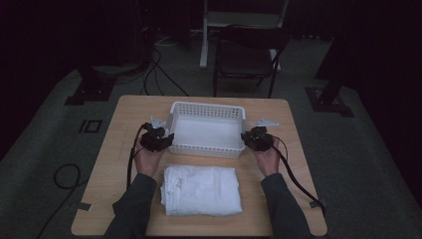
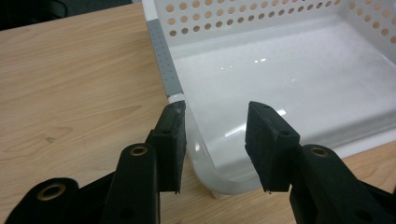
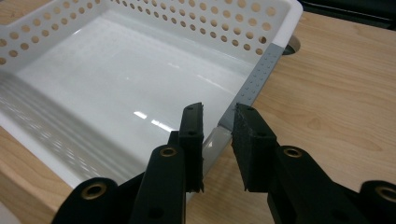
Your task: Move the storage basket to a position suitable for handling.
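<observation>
- Folded white cloth [image 1: 201, 190]: nearest the person, lying flat on the wooden table [image 1: 114, 154], between the two forearms and just in front of the basket. No print or label can be read on it.
- Left gripper [image 2: 215, 135]: held at the basket's near left corner. Jaws stand partly apart and straddle the corner wall, one outside and one over the inside. The outer pad looks to touch the rim; whether the inner one presses on the plastic cannot be told in this dim view.
- Right gripper [image 3: 218, 140]: held at the basket's near right corner. Jaws are drawn close together on the rim, one inside the wall and one outside, gripping it.
- White plastic basket [image 1: 206, 112]: at the table's middle, beyond the cloth, upright, its side walls pierced with rows of round holes. A grey dotted strip runs along each short rim. No brand, label or writing is legible.
- Dark chair [image 1: 246, 57]: on the floor beyond the table's far edge, well apart from it.
</observation>
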{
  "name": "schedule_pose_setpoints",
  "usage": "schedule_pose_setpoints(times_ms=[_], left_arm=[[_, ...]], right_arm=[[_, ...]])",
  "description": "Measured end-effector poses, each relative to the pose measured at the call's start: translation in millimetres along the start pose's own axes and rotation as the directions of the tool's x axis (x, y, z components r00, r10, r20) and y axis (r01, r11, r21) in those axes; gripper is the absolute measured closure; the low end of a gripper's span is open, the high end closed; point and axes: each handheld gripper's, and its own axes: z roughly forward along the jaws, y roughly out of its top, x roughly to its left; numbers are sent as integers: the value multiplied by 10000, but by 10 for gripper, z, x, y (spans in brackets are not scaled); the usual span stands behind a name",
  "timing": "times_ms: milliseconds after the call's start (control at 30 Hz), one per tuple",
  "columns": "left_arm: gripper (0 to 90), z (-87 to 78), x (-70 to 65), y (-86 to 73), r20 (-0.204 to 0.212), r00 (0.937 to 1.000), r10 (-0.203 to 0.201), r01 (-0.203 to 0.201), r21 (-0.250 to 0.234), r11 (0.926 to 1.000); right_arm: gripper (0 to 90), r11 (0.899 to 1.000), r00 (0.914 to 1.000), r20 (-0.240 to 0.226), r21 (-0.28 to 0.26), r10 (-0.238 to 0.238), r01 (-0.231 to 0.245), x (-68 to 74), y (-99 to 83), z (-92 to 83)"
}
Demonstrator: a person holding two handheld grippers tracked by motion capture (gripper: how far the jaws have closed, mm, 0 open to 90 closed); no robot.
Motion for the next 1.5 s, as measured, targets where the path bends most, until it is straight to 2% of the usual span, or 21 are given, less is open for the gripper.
schedule_pose_setpoints(times_ms=[133, 333, 533, 600, 700, 767, 833, 933, 1000, 1100, 1167, 1233, 1433, 1467, 1500], left_arm=[[574, -22, 42, -8, -78, 9996, -273, 272, -123, 9996], [571, -47, 83, -40, -182, 9989, -437, 434, -169, 9989], [571, 5, 137, -83, -127, 9975, -691, 691, -5, 9976], [571, 16, 161, -86, -138, 9967, -802, 801, -62, 9968], [572, 33, 214, -81, -89, 9923, -1239, 1237, -228, 9921], [578, 78, 256, -84, 37, 9878, -1555, 1556, -210, 9876], [586, 127, 294, -100, 375, 9813, -1887, 1895, -186, 9817], [637, 169, 267, -107, 736, 9804, -1829, 1838, -61, 9829], [666, 183, 222, -112, 564, 9864, -1545, 1541, 100, 9880], [673, 162, 204, -110, 672, 9848, -1604, 1589, 267, 9869], [672, 136, 153, -111, 512, 9892, -1373, 1353, 402, 9900], [668, 97, 103, -131, 416, 9926, -1139, 1120, 464, 9926], [637, 44, 61, -192, 364, 9953, -896, 883, 357, 9955], [637, 47, 62, -188, 235, 9962, -841, 837, 197, 9963], [566, 44, 65, -182, 25, 9968, -805, 805, 54, 9967]], right_arm=[[744, 10000, 9999, -101, -66, 13, -13, -1, 24, 42], [745, 9999, 9999, 7, -45, -133, 133, 4, 67, 93], [745, 9999, 10000, 45, -130, -70, 70, -10, 87, 135], [711, 9999, 9998, 191, -130, -69, 72, 3, 88, 134], [631, 9998, 9987, 503, -204, 74, -64, 23, 61, 114], [607, 9998, 9988, 449, -84, 192, -188, 16, 44, 121], [607, 9996, 9992, 264, 33, 288, -289, 13, 33, 132], [630, 9993, 9996, 37, 222, 285, -286, 35, 17, 148], [642, 9994, 9997, 84, 231, 242, -243, 51, 9, 140], [645, 9992, 9995, 71, 243, 315, -317, 44, -15, 107], [645, 9990, 9993, 2, 261, 369, -369, 38, -38, 76], [643, 9991, 9996, 39, 326, 268, -269, 48, -58, 42], [641, 9993, 9995, -191, 278, 250, -245, 39, -109, -11], [640, 9994, 9995, -213, 259, 237, -232, 36, -110, -9], [636, 9997, 9995, -281, 188, 147, -141, 31, -108, -2]])
